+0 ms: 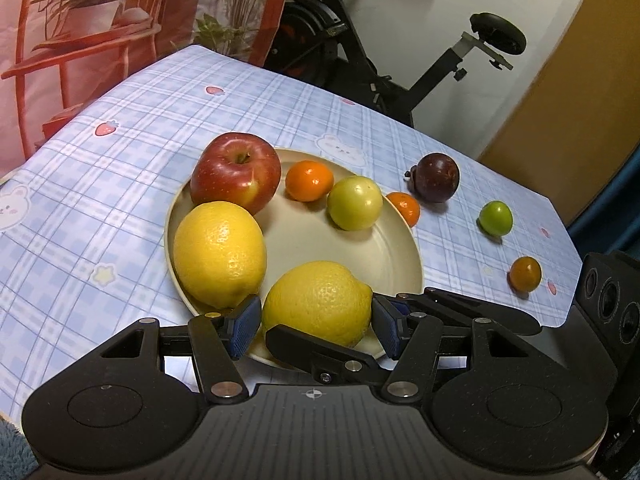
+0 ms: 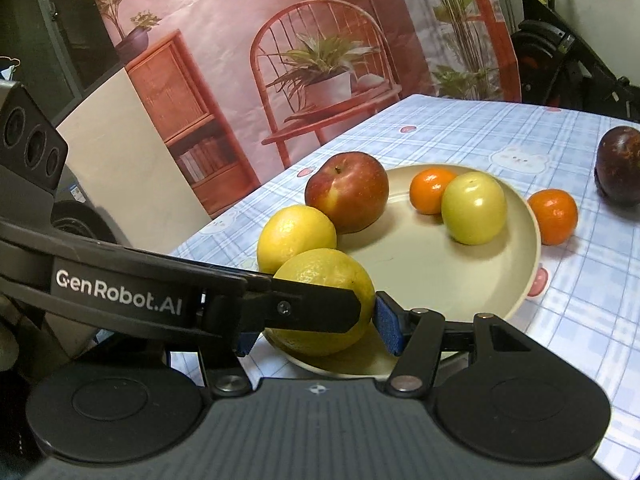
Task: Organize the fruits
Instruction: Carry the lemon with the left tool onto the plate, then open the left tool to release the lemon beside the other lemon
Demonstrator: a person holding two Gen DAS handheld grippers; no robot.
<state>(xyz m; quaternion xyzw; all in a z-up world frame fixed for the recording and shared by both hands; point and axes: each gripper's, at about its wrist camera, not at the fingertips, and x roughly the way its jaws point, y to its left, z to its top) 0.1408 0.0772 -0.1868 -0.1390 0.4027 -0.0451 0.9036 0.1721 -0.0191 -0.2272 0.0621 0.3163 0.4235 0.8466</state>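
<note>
- The near lemon (image 1: 318, 304) sits on the near rim of the plate (image 1: 400, 248), directly between the left fingers (image 1: 245, 326). Both blue pads touch its sides, so I judge them to be pinching it.
- Its long axis runs roughly pad to pad, with the nub toward the left gripper's right-hand pad. The fingers therefore bear on the lemon's ends rather than its waist, and I think that hold could let it roll.
- The right fingers (image 2: 387, 328) straddle the same lemon from the other side. One pad is against it, but the other is hidden behind the left gripper's finger, so I cannot tell whether they are clamped or merely alongside.
- Each gripper's finger crosses low in front of the lemon in the other's view. The two tools are crowded together, and either one must back out along its own line.
- Four fruits are off the plate on the surface (image 1: 120, 184), all on the right gripper's side: a mandarin (image 1: 406, 208) touching the rim, a dark fruit (image 1: 436, 178), a green fruit (image 1: 496, 218) and a small orange fruit (image 1: 525, 274).
- The right arm is nearer to these.
</note>
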